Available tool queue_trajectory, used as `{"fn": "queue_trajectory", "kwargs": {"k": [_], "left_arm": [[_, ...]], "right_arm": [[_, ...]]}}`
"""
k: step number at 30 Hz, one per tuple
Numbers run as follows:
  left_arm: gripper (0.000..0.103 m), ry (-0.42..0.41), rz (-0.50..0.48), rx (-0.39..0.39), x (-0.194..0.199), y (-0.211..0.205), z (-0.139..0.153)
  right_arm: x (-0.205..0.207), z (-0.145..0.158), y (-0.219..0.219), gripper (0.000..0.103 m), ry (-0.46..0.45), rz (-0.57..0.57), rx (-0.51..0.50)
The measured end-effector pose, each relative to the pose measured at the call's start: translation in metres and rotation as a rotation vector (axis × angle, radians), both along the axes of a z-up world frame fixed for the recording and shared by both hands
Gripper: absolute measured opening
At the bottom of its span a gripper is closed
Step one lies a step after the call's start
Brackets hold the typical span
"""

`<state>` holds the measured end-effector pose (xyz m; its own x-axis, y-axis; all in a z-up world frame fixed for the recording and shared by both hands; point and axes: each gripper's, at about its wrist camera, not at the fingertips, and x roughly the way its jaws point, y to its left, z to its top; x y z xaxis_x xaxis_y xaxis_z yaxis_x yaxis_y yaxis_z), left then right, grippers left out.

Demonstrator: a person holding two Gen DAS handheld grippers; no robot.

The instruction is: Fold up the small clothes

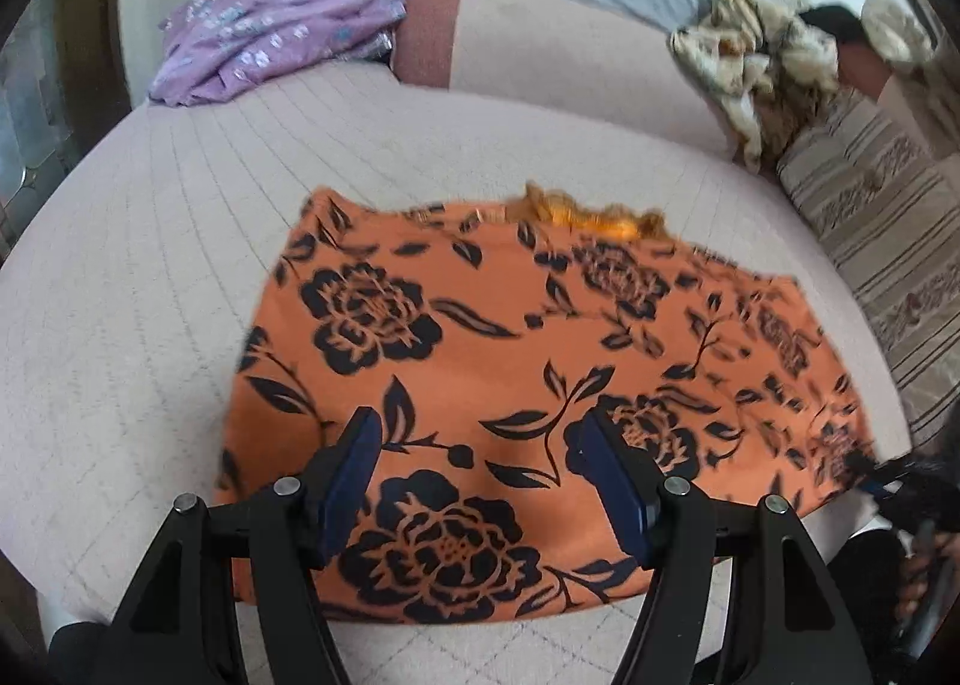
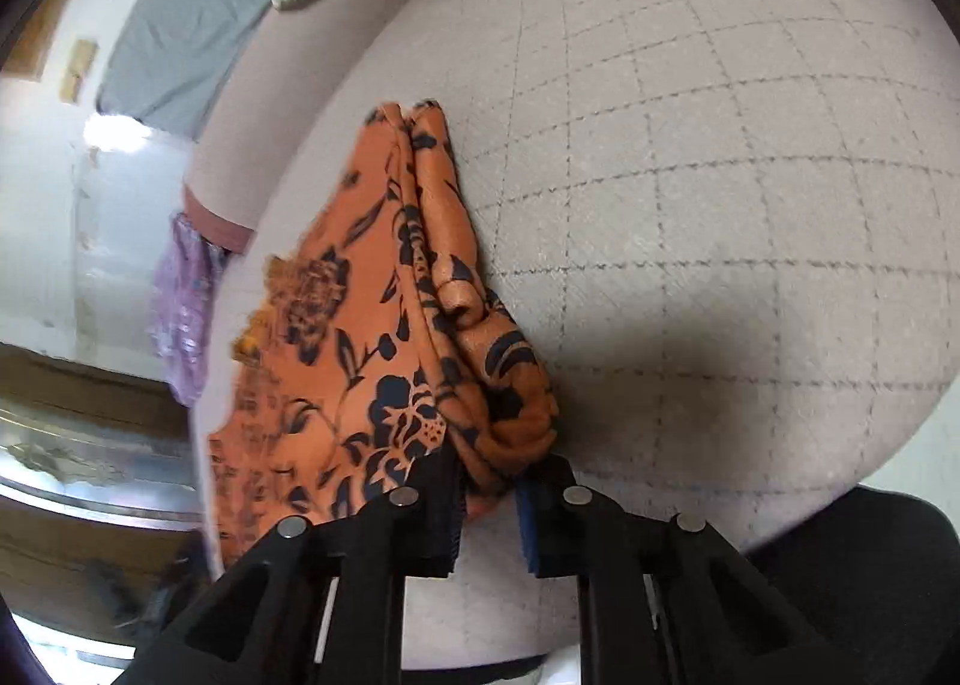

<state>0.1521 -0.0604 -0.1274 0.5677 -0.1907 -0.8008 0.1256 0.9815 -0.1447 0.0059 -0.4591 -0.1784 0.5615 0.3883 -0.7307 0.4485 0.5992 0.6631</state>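
Observation:
An orange cloth with black flowers [image 1: 510, 361] lies spread on the pale quilted bed [image 1: 150, 295]. My left gripper [image 1: 480, 439] is open and hovers just above the cloth's near part, holding nothing. In the right wrist view, my right gripper [image 2: 489, 481] is shut on a bunched edge of the same orange cloth [image 2: 372, 337]. That edge is lifted into folds that run away from the fingers. The right gripper shows at the far right edge of the left wrist view [image 1: 888, 481], at the cloth's right corner.
A folded purple flowered garment [image 1: 270, 31] lies at the back left of the bed. A crumpled beige patterned cloth [image 1: 756, 61] and a striped cushion [image 1: 888, 241] are at the back right. A pink bolster [image 1: 540, 49] runs along the back.

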Motion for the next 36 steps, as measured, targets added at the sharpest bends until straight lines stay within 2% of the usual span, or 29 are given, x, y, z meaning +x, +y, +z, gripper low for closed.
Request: {"fn": "queue_trajectory", "kwargs": {"k": [1, 2, 3, 5, 8, 11, 14, 15, 16, 17, 18, 20, 22, 23, 24, 25, 27, 29, 30, 31, 33, 34, 35, 36], "left_arm": [[0.070, 0.012, -0.002, 0.001, 0.004, -0.003, -0.006], [0.070, 0.022, -0.004, 0.003, 0.006, -0.006, -0.010], [0.070, 0.025, -0.007, 0.004, 0.007, -0.007, -0.012], [0.070, 0.026, -0.012, 0.011, 0.010, -0.012, -0.018], [0.070, 0.046, -0.015, 0.032, 0.013, -0.015, -0.029], [0.072, 0.038, -0.013, 0.042, 0.012, -0.015, -0.033], [0.077, 0.034, -0.020, 0.060, 0.013, -0.017, -0.036], [0.078, 0.032, -0.022, 0.065, 0.014, -0.018, -0.036], [0.079, 0.030, -0.024, 0.071, 0.014, -0.019, -0.037], [0.079, 0.027, -0.027, 0.075, 0.014, -0.019, -0.037], [0.080, 0.024, -0.029, 0.078, 0.015, -0.020, -0.038], [0.080, 0.022, -0.036, 0.078, 0.015, -0.020, -0.038], [0.080, 0.024, -0.038, 0.071, 0.015, -0.020, -0.037], [0.080, 0.027, -0.037, 0.068, 0.016, -0.020, -0.036], [0.080, 0.029, -0.035, 0.062, 0.016, -0.019, -0.034], [0.080, 0.029, -0.034, 0.054, 0.016, -0.019, -0.031], [0.080, 0.004, -0.030, 0.029, 0.011, -0.015, -0.019], [0.080, -0.021, -0.029, 0.028, 0.005, -0.011, -0.011], [0.080, -0.030, -0.029, 0.030, 0.002, -0.009, -0.010], [0.080, -0.020, -0.027, 0.039, 0.002, -0.007, -0.013], [0.080, 0.065, -0.032, 0.060, 0.008, -0.007, -0.032], [0.080, 0.082, -0.036, 0.075, 0.011, -0.008, -0.041], [0.081, 0.042, -0.053, 0.109, 0.009, -0.012, -0.040], [0.081, 0.043, -0.070, 0.144, 0.009, -0.017, -0.037]], "right_arm": [[-0.002, 0.008, -0.001, 0.048, -0.006, 0.010, -0.030], [-0.004, 0.020, -0.005, 0.075, -0.033, 0.020, -0.065], [-0.006, 0.033, -0.011, 0.079, -0.066, 0.022, -0.097], [-0.002, 0.050, -0.024, 0.079, -0.103, 0.019, -0.145], [0.031, 0.056, -0.041, 0.079, -0.147, 0.065, -0.118], [0.091, 0.044, -0.046, 0.079, -0.143, 0.152, -0.106], [0.147, 0.023, -0.038, 0.077, -0.091, 0.236, -0.106], [0.163, 0.014, -0.032, 0.073, -0.068, 0.271, -0.124], [0.172, 0.008, -0.028, 0.064, -0.049, 0.290, -0.131], [0.183, 0.000, -0.025, 0.032, -0.028, 0.306, -0.122], [0.189, -0.004, -0.022, 0.019, -0.014, 0.315, -0.117], [0.189, 0.003, -0.016, 0.016, -0.045, 0.322, -0.150], [0.183, 0.017, -0.014, 0.016, -0.090, 0.291, -0.199], [0.182, 0.011, -0.017, 0.016, -0.074, 0.272, -0.200], [0.182, -0.004, -0.020, 0.016, -0.008, 0.256, -0.229], [0.181, -0.011, -0.023, 0.016, -0.005, 0.243, -0.214], [0.174, -0.007, -0.029, 0.028, -0.042, 0.184, -0.152], [0.167, 0.003, -0.032, 0.039, -0.020, 0.146, -0.192], [0.163, 0.010, -0.034, 0.039, -0.013, 0.125, -0.219], [0.159, 0.017, -0.034, 0.039, -0.023, 0.111, -0.232], [0.146, 0.046, -0.025, 0.039, -0.105, 0.115, -0.269], [0.141, 0.056, -0.018, 0.039, -0.131, 0.126, -0.272], [0.136, 0.065, -0.008, 0.043, -0.164, 0.152, -0.256], [0.131, 0.074, 0.008, 0.057, -0.200, 0.208, -0.225]]}}
